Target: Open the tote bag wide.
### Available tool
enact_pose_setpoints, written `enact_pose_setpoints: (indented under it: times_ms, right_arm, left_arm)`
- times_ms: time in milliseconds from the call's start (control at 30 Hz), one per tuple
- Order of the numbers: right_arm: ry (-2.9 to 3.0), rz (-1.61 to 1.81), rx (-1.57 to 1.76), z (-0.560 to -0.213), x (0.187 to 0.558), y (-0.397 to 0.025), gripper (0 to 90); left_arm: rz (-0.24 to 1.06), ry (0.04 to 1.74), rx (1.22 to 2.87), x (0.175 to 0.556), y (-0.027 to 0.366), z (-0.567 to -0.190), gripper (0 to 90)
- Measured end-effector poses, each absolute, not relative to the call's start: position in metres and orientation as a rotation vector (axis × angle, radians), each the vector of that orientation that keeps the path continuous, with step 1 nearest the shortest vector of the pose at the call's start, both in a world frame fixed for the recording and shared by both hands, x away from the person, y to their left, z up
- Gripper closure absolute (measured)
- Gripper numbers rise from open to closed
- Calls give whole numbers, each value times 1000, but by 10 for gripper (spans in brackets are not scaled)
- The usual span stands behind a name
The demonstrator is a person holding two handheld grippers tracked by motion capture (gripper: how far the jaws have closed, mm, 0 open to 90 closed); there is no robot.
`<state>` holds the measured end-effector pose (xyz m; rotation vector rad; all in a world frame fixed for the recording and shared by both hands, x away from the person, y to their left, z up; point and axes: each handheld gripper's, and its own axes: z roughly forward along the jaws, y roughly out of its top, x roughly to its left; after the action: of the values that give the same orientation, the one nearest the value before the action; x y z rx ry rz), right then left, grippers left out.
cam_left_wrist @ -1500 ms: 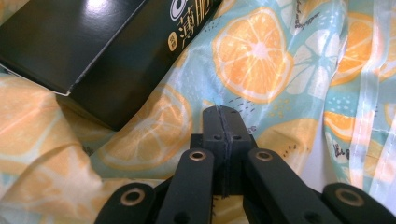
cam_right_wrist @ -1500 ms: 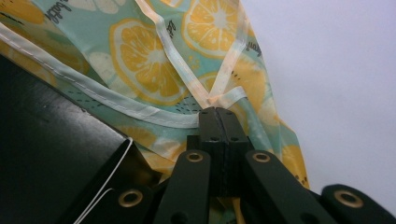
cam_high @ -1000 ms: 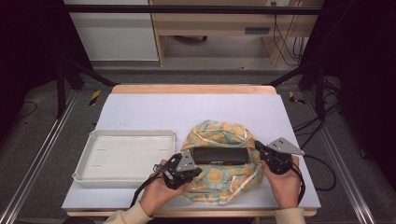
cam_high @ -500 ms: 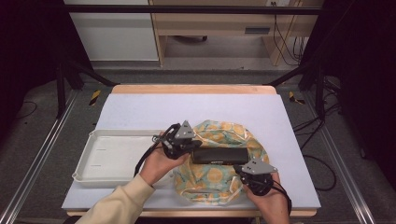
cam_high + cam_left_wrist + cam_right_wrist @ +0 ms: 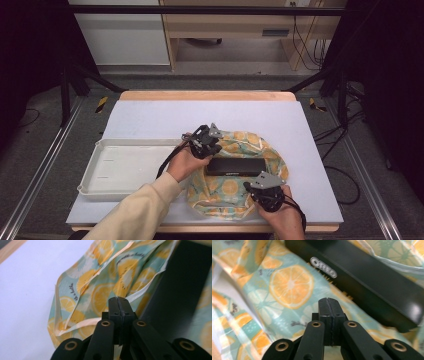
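A cloth point(image 5: 225, 192) printed with orange slices on pale teal lies on the white table top, with a long black box point(image 5: 235, 166) across its middle. My left gripper point(image 5: 212, 149) is at the cloth's far left edge, next to the box's left end. In the left gripper view the gripper point(image 5: 118, 301) is shut on the cream hem of the cloth point(image 5: 100, 290), which stands up in folds beside the box point(image 5: 180, 290). My right gripper point(image 5: 254, 189) is over the cloth's near side. The right gripper point(image 5: 329, 302) is shut above the print point(image 5: 289, 287), short of the box point(image 5: 372, 282).
A shallow white tray point(image 5: 100, 185) sits to the left of the cloth, its right rim under the left forearm. The white table top point(image 5: 250, 115) stretches bare behind the cloth to a wooden far edge. Cables trail from both grippers.
My left gripper has moved from the cloth's near left side to its far left edge. My right gripper has come from the box's right end down to the cloth's near side.
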<state>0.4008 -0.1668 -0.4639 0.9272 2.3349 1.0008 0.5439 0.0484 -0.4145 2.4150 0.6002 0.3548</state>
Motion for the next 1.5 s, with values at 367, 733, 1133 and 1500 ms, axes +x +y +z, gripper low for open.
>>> enact_pose_setpoints:
  times_ms: [367, 733, 1133, 1500]
  right_arm:
    - [2382, 945, 939, -473, 400, -162, 900]
    - [2392, 929, 962, -477, 399, -164, 900]
    - [2369, 980, 971, -473, 396, -168, 900]
    - [2232, 1111, 953, -445, 384, -183, 888]
  left_arm:
    - [325, 639, 2534, 566, 41, -443, 900]
    - [292, 647, 2557, 569, 40, -451, 900]
    - [323, 658, 2470, 564, 46, -439, 900]
    - [343, 617, 2295, 537, 73, -399, 900]
